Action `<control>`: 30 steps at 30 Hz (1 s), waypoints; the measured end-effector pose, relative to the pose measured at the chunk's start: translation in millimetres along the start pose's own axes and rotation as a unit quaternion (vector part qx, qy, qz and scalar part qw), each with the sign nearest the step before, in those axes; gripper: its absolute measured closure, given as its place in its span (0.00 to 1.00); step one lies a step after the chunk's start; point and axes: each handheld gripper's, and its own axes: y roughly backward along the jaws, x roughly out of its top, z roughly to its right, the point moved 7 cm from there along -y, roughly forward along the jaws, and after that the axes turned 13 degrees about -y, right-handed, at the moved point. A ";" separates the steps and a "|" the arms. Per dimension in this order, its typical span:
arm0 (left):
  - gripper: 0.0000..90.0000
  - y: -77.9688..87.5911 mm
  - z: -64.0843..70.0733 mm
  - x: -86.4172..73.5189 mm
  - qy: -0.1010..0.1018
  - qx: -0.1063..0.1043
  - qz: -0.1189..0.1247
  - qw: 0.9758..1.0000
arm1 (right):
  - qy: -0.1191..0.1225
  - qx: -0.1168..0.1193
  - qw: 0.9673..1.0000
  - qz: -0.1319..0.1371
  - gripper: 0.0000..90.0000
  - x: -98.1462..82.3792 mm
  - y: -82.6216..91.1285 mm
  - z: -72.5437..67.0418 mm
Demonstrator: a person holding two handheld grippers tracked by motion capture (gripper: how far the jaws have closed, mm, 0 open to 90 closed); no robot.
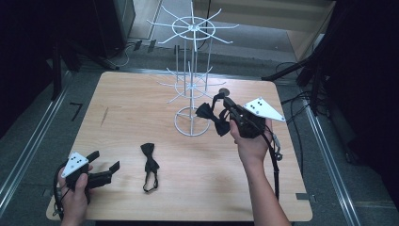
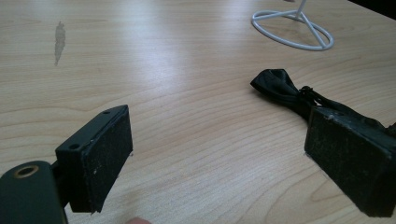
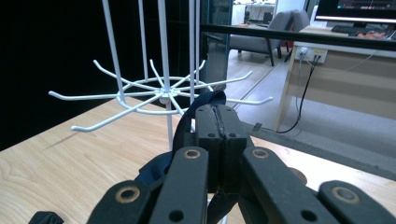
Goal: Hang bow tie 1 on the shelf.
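A black bow tie (image 1: 214,117) hangs from my right gripper (image 1: 225,100), just right of the white wire rack (image 1: 192,28) and beside its lower ring of hooks. In the right gripper view my right gripper (image 3: 218,116) is shut on the tie's strap (image 3: 208,98), with the rack's hooks (image 3: 163,93) just beyond the tips. A second black bow tie (image 1: 149,162) lies flat on the table near the front. My left gripper (image 1: 104,160) rests at the front left, open and holding nothing. In the left gripper view that tie (image 2: 280,86) lies past the right pad (image 2: 345,163) of my left gripper (image 2: 224,149).
The rack's round wire base (image 1: 192,121) stands on the wooden table (image 1: 131,103) behind the middle. A dark stain (image 2: 59,39) marks the wood at the left. Cables and dark frames lie on the floor around the table.
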 end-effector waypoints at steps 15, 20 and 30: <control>0.09 -0.1 0.0 0.1 0.002 0.000 0.001 1.000 | -0.027 0.008 0.999 -0.026 1.00 -11.2 -16.6 9.2; 0.09 0.0 0.0 0.0 0.000 -0.001 0.000 1.000 | -0.032 0.008 0.999 -0.031 1.00 -15.4 -18.8 11.1; 0.09 -0.2 0.1 0.1 0.001 -0.001 0.000 1.000 | -0.041 0.007 0.998 -0.040 1.00 -25.1 -25.5 11.6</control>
